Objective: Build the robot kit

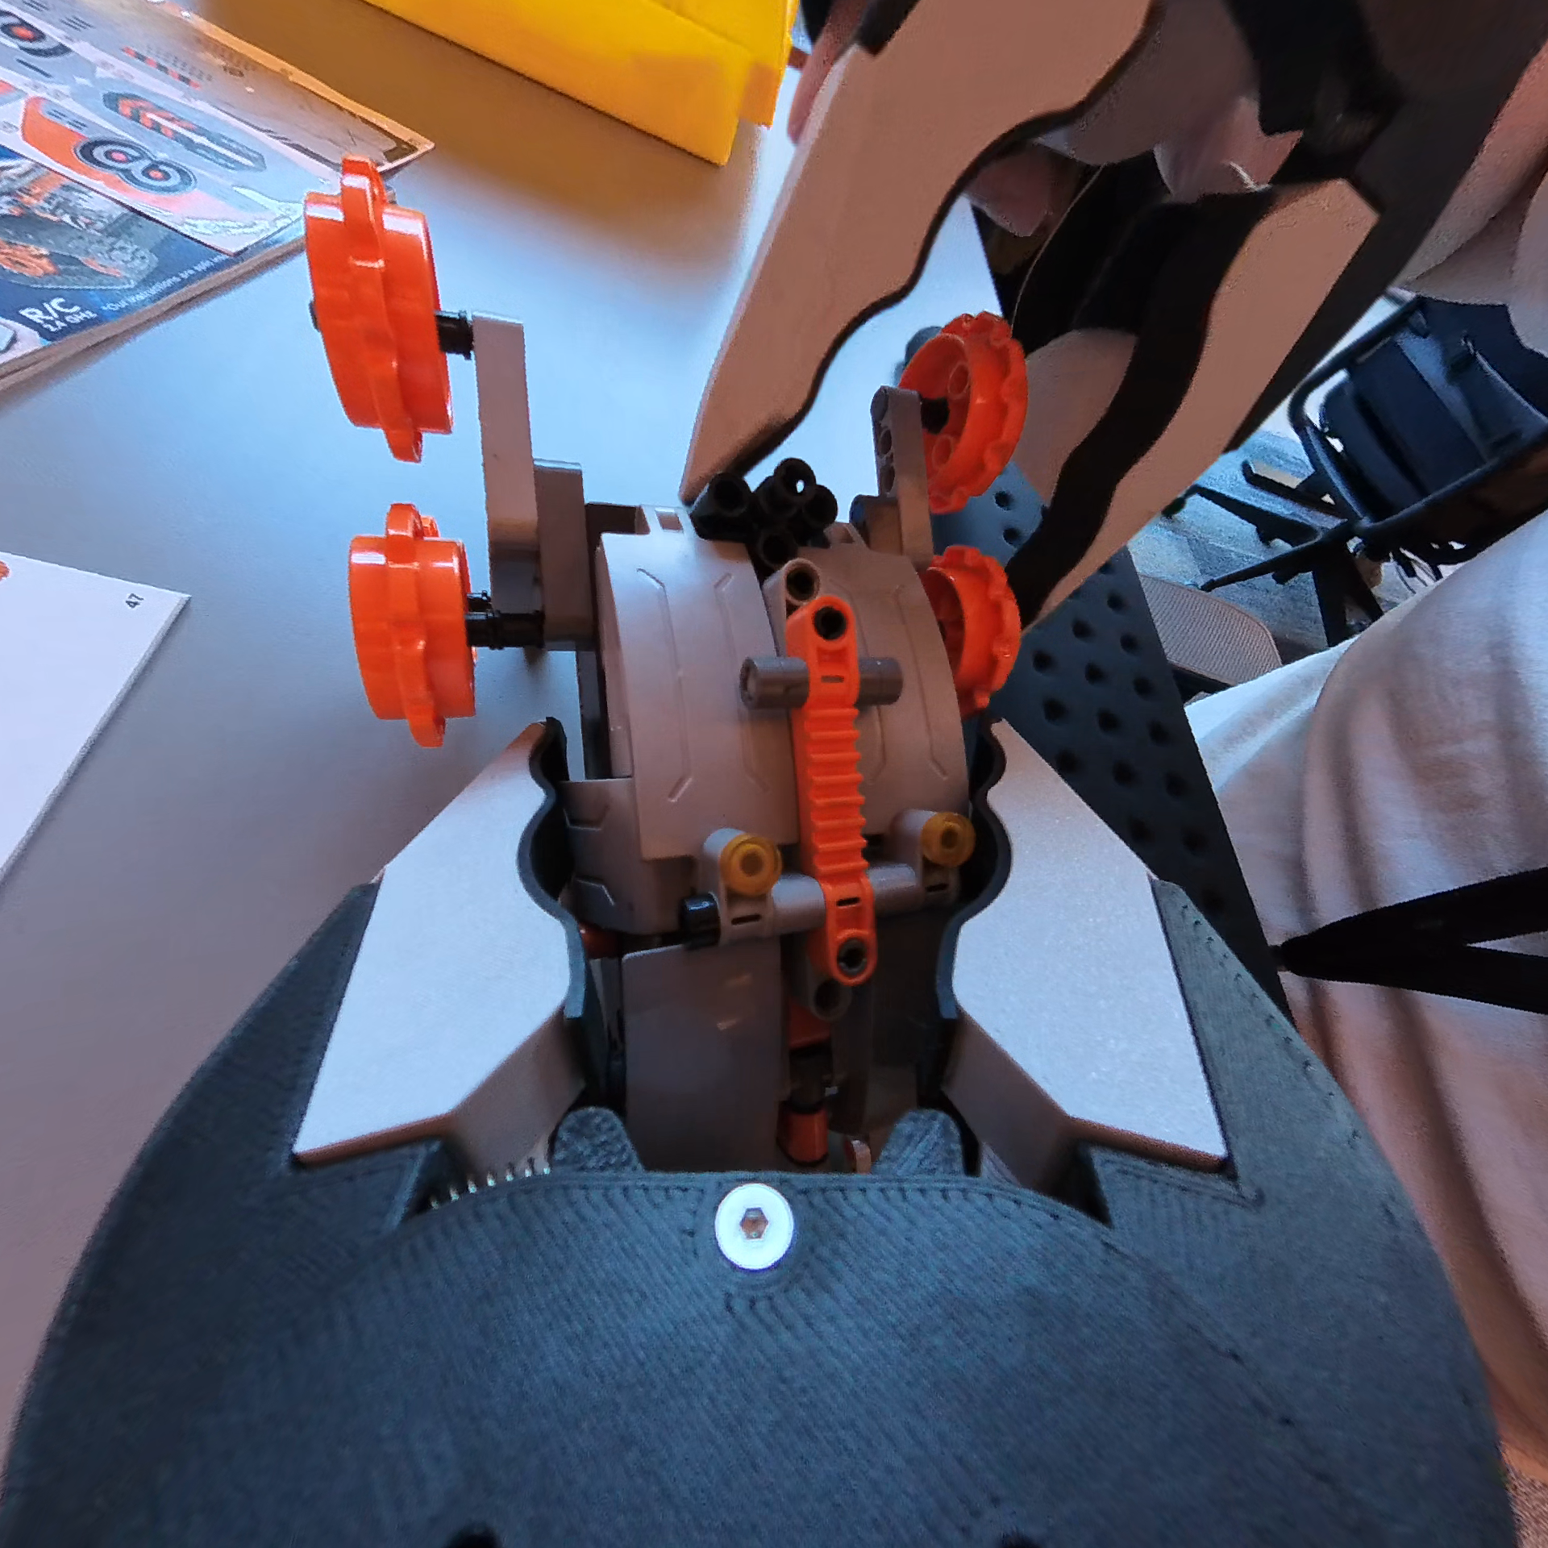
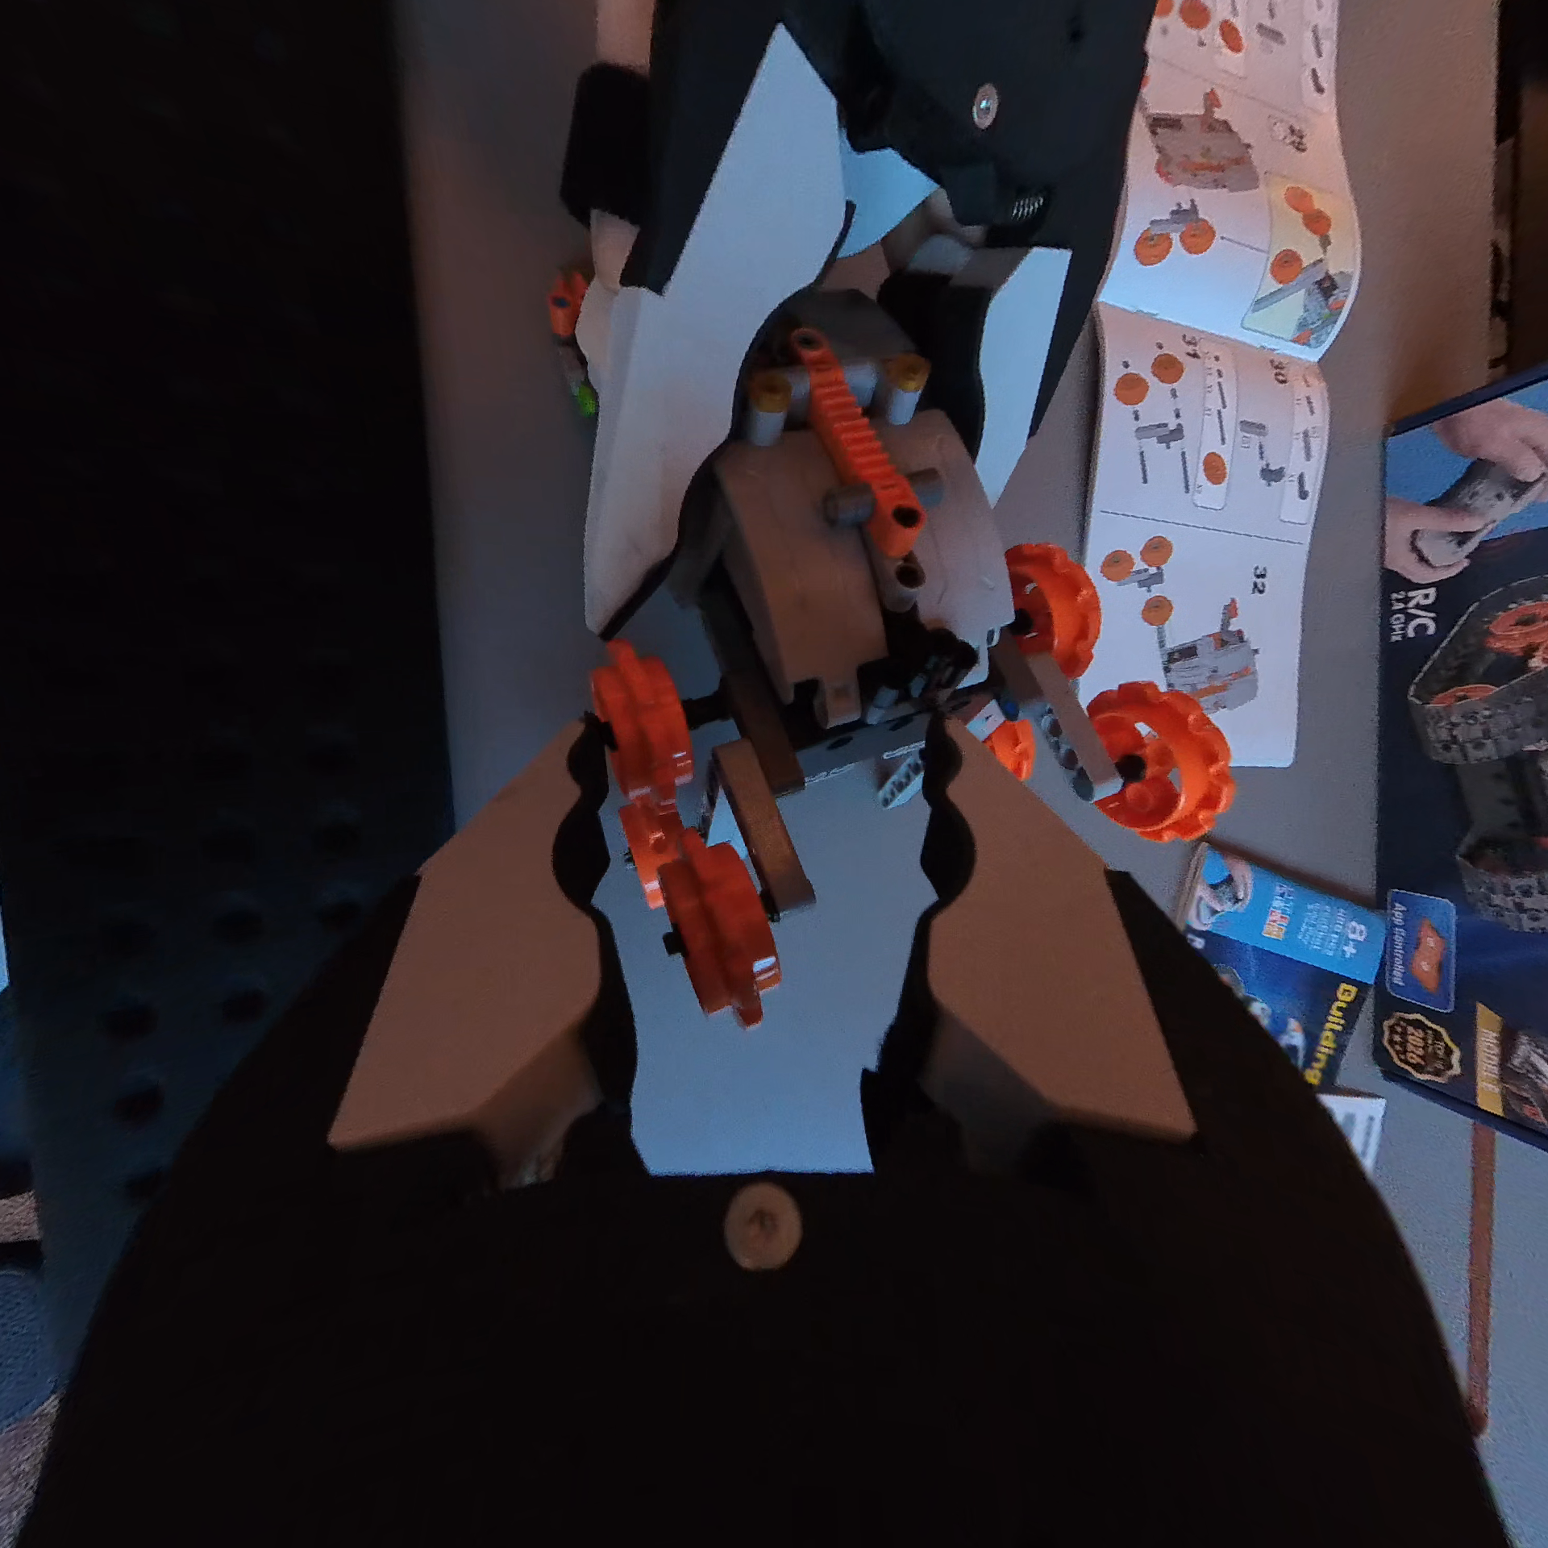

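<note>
My left gripper [image 1: 766, 737] is shut on the body of a grey building-block model [image 1: 695, 695] and holds it above the table. The model has an orange toothed beam [image 1: 829, 771] on top and orange wheels [image 1: 377, 310] on grey arms at both sides. My right gripper [image 2: 766, 733] is open, its fingers straddling the model's far end [image 2: 846, 745] between the wheels [image 2: 720, 938]. In the left wrist view one right fingertip [image 1: 704, 477] touches a cluster of black pins [image 1: 771, 511]. The left gripper [image 2: 804, 544] also shows in the right wrist view, clamped on the model [image 2: 804, 553].
A yellow box [image 1: 628, 59], a sticker sheet [image 1: 142, 159] and an open instruction booklet [image 2: 1215, 419] lie on the grey table [image 1: 209, 838]. A blue product box [image 2: 1466, 754] and a smaller box [image 2: 1282, 946] lie at the right. A black perforated panel [image 1: 1089, 712] and a person's light clothing [image 1: 1382, 838] are close by. Only a small space, under 4 cm, lies between the two pairs of fingers.
</note>
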`<state>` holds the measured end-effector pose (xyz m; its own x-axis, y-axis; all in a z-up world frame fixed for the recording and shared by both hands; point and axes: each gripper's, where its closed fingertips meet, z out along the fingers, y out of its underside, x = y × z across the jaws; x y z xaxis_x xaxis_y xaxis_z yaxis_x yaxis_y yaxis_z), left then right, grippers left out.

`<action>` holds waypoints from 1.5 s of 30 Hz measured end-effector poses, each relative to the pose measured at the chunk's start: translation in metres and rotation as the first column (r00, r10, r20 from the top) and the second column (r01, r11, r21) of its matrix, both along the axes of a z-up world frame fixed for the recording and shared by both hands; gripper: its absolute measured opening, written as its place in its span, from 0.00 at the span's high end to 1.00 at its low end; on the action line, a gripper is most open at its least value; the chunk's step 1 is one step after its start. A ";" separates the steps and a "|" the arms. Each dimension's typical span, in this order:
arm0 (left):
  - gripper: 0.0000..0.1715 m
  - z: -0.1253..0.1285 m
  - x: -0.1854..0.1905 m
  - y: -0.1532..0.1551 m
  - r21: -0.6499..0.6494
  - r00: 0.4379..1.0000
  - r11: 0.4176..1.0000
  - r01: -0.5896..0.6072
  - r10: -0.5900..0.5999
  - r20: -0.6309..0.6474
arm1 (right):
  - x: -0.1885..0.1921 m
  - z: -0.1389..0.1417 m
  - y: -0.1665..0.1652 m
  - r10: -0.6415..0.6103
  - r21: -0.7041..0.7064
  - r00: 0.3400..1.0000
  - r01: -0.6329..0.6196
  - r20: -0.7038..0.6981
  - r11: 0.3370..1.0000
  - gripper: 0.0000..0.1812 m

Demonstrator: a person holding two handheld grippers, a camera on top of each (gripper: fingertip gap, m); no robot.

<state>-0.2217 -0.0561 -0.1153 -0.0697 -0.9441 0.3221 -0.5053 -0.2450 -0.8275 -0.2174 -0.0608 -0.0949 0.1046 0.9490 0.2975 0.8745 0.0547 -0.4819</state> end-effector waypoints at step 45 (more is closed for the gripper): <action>0.45 -0.005 0.003 0.004 0.029 0.998 0.999 -0.016 0.018 -0.061 | 0.006 -0.004 0.001 -0.029 -0.133 0.995 0.016 -0.093 0.991 0.62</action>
<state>-0.2186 -0.0517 -0.1207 -0.0347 -0.9537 0.2986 -0.5512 -0.2310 -0.8018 -0.2113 -0.0597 -0.0985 0.1480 0.9764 0.1575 0.8248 -0.0340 -0.5644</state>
